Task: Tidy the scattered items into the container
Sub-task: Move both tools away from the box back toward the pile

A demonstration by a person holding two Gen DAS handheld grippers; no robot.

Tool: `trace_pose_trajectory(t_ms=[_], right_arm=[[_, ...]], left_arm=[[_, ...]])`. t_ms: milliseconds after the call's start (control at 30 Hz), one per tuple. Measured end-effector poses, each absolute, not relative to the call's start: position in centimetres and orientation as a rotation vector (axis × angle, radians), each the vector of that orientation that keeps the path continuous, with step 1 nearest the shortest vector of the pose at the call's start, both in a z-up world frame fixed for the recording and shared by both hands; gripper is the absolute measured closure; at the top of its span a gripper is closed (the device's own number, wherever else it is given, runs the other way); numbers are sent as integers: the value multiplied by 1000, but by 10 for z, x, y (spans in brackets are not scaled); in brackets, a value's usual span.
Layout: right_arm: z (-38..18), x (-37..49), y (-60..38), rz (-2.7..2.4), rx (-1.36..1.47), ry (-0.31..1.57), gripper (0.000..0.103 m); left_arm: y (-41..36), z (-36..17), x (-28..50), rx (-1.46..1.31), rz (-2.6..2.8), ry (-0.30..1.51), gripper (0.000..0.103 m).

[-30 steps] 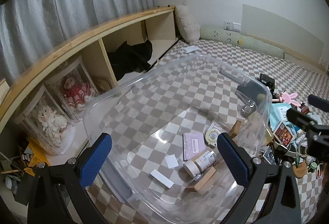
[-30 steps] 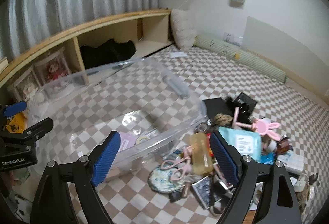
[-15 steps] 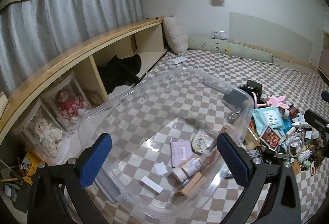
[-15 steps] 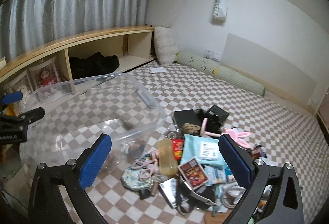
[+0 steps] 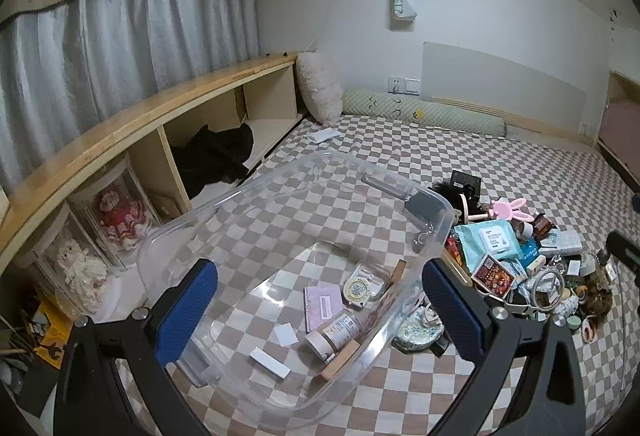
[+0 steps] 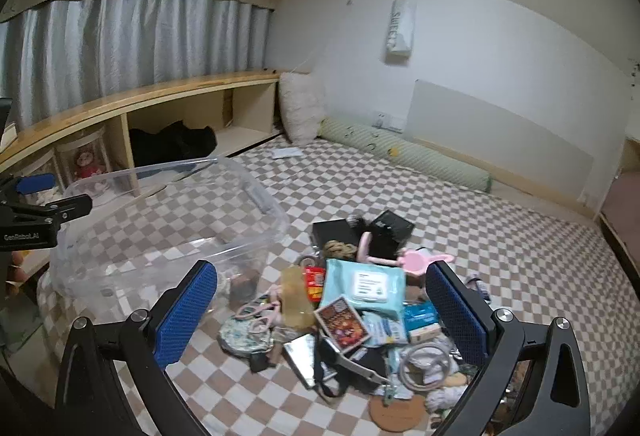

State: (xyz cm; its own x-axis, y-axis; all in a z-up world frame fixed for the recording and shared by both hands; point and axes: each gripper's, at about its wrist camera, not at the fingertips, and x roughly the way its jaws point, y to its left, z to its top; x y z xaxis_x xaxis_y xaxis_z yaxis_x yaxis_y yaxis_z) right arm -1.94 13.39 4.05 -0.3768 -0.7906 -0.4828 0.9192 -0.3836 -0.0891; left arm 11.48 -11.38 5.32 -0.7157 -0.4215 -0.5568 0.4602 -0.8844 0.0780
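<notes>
A clear plastic bin point(image 5: 434, 236) lies on the checkered bedding; it also shows in the right wrist view point(image 6: 256, 236). Inside it are a small bottle point(image 5: 336, 332), a pink card point(image 5: 324, 306), a round tin point(image 5: 357, 289) and white slips. My left gripper point(image 5: 320, 312) is open and empty above the bin. A pile of scattered items lies to the bin's right: a teal wipes pack point(image 6: 364, 284), a pink rabbit toy point(image 6: 420, 259), a card box point(image 6: 342, 323), a black box point(image 6: 390, 230). My right gripper point(image 6: 320, 312) is open and empty above the pile.
A wooden shelf point(image 5: 168, 104) with dolls in cases point(image 5: 116, 216) and black cloth point(image 5: 216, 156) runs along the left. A green bolster point(image 5: 424, 114) and a white pillow point(image 5: 320, 88) lie at the far wall. Open checkered bedding point(image 6: 500, 236) stretches beyond the pile.
Both grippers have drawn back and risen, so more of the room shows. The right view has swung from the bin toward the pile. Both stay open and empty.
</notes>
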Motion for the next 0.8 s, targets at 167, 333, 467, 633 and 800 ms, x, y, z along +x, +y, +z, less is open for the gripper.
trace_pose_trajectory(t_ms=[167, 333, 467, 633, 800], right_arm=[[37, -28, 149, -1943, 465, 387, 0], [32, -29, 160, -1949, 469, 391, 0], [28, -30, 172, -1946, 486, 374, 0], [23, -33, 186, -1959, 496, 360, 0], [15, -37, 197, -1973, 512, 356, 0]], left_arm=[[-100, 56, 118, 794, -2574, 74, 0], [-87, 59, 121, 784, -2608, 62, 0], [-77, 60, 123, 776, -2621, 46, 0], [-70, 54, 125, 808, -2630, 57, 0], [-65, 47, 127, 836, -2631, 62, 0]])
